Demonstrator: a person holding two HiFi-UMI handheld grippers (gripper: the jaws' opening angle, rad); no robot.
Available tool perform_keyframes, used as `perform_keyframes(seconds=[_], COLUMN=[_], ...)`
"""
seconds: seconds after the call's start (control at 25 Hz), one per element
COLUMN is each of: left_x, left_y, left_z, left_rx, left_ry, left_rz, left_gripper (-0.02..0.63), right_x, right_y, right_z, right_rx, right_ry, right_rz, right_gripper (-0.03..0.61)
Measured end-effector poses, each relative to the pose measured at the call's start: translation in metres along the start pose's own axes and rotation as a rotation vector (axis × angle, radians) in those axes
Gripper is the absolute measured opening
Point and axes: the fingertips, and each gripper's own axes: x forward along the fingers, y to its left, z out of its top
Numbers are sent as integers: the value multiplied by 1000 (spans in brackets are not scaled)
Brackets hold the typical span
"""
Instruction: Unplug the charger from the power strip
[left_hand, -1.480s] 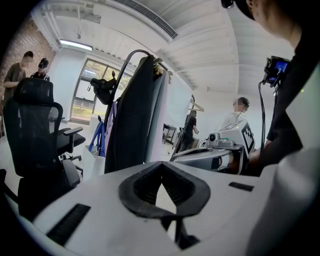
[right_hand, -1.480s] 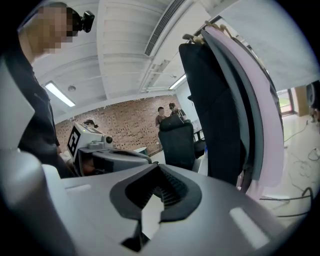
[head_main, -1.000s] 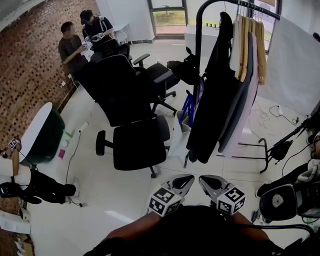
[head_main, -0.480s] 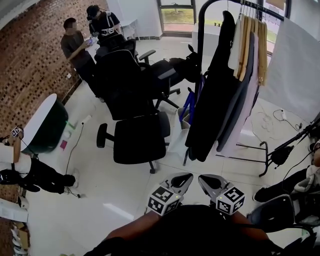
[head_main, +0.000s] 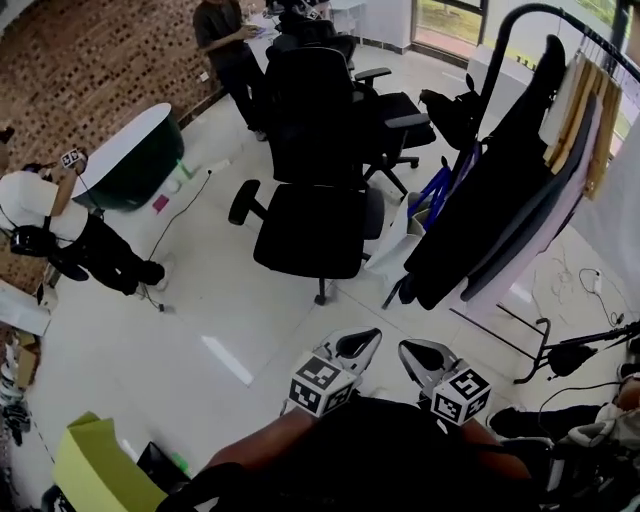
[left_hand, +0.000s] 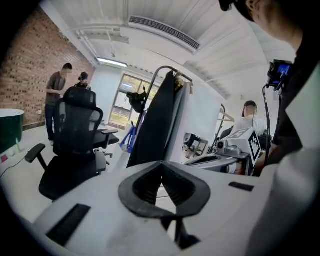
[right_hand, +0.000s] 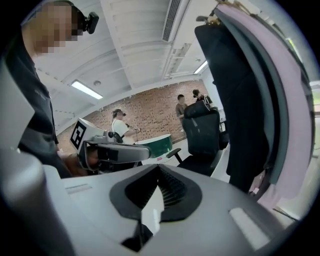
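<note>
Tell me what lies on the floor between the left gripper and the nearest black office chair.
Nothing: the head view shows only bare white floor between left gripper and chair.

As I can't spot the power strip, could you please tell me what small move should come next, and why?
Probably turn toward the white cords on the floor: left claw and right claw are shut and empty, and nothing to unplug shows clearly.
</note>
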Motion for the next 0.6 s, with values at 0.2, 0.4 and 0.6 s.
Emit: perform_keyframes(seconds=[0.2, 0.4, 0.6], left_x=[-45, -97, -155], left_y=[22, 50, 85], left_z=[-10, -21, -16], left_rx=[-67, -117, -122], left_ry=[-46, -86, -133], left_rz=[150, 273, 355], left_gripper=[6, 6, 6], right_x=[30, 68, 121], right_y=[30, 70, 122], right_z=[-4, -5, 4], right_rx=[-29, -83, -151], right_ry=[46, 92, 131], right_rz=[132, 249, 352], right_gripper=[3, 3, 3])
